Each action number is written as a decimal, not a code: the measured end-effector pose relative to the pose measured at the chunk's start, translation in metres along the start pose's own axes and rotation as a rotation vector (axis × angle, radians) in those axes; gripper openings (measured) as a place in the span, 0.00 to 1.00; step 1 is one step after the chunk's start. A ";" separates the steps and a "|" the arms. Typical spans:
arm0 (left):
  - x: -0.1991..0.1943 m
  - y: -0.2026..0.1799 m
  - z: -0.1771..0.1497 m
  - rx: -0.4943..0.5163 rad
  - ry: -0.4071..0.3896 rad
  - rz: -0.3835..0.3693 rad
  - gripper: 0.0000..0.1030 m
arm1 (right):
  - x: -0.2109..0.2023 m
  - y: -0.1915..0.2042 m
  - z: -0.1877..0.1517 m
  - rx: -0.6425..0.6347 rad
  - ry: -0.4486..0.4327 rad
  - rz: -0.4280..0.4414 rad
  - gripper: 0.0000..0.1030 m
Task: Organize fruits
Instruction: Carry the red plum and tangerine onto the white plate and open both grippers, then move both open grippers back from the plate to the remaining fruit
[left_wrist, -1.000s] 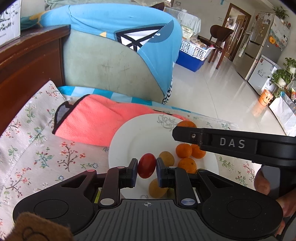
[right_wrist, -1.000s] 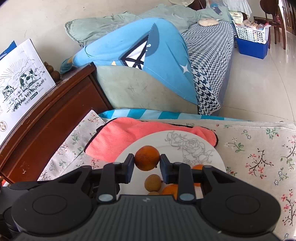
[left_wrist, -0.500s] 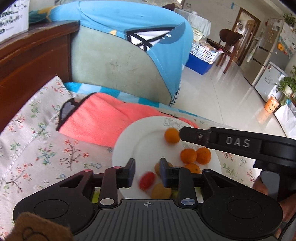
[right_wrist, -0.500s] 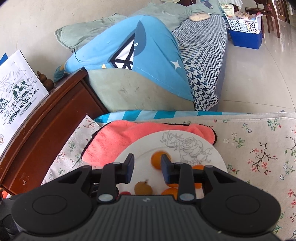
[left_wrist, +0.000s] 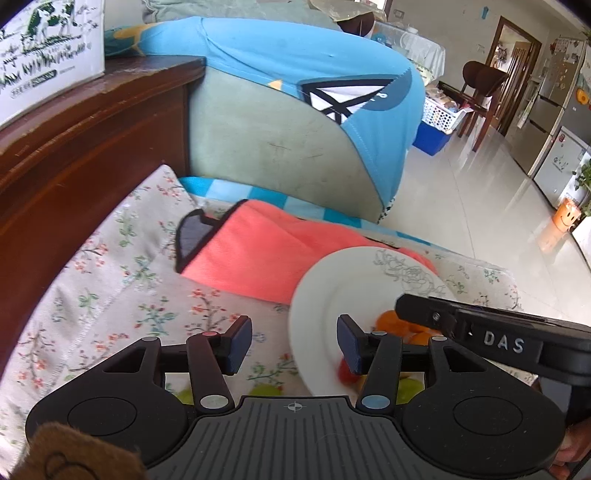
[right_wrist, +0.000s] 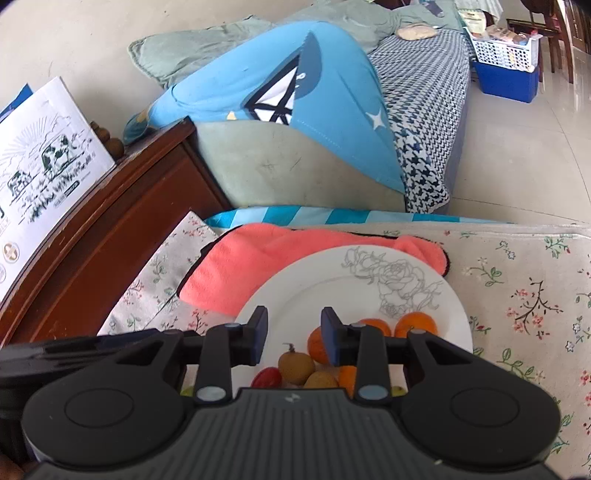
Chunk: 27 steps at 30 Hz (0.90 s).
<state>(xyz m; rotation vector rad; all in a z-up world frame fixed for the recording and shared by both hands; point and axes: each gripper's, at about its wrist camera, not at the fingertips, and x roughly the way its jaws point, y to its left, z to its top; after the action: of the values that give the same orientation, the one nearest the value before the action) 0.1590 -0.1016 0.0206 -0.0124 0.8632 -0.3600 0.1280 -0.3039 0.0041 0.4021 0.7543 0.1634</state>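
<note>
A white plate (right_wrist: 332, 288) with a rose drawing lies on the floral cloth and holds several small oranges (right_wrist: 415, 323), two brownish-yellow round fruits (right_wrist: 295, 365) and a red fruit (right_wrist: 266, 376). My right gripper (right_wrist: 294, 338) is open and empty, above the plate's near part. In the left wrist view the plate (left_wrist: 332, 295) sits to the right, with oranges (left_wrist: 391, 321) and the red fruit (left_wrist: 345, 371) partly hidden behind my fingers. My left gripper (left_wrist: 294, 343) is open and empty over the plate's left rim. Green fruits (left_wrist: 264, 390) lie on the cloth under it.
A pink towel (left_wrist: 258, 251) lies under the plate's far edge. A dark wooden cabinet (left_wrist: 74, 147) stands at the left, with a printed box (left_wrist: 44, 55) on top. A sofa with a blue cushion (left_wrist: 314, 92) is behind. The right gripper's black body (left_wrist: 498, 343) crosses the left view.
Both grippers opened and let go: the red fruit and an orange dropped onto the plate. My left gripper opened wide and shifted left; both pulled back toward the plate's near side.
</note>
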 end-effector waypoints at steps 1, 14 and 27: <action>-0.002 0.003 0.000 0.003 0.000 0.005 0.48 | -0.001 0.003 -0.002 -0.011 0.001 0.001 0.32; -0.026 0.048 0.004 -0.009 0.003 0.085 0.55 | -0.015 0.047 -0.025 -0.131 0.025 0.065 0.37; -0.029 0.075 -0.005 0.007 0.038 0.129 0.57 | -0.022 0.085 -0.076 -0.156 0.098 0.098 0.37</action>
<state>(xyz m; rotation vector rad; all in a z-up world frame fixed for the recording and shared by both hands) 0.1609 -0.0215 0.0276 0.0565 0.8959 -0.2431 0.0596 -0.2106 0.0027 0.2844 0.8130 0.3339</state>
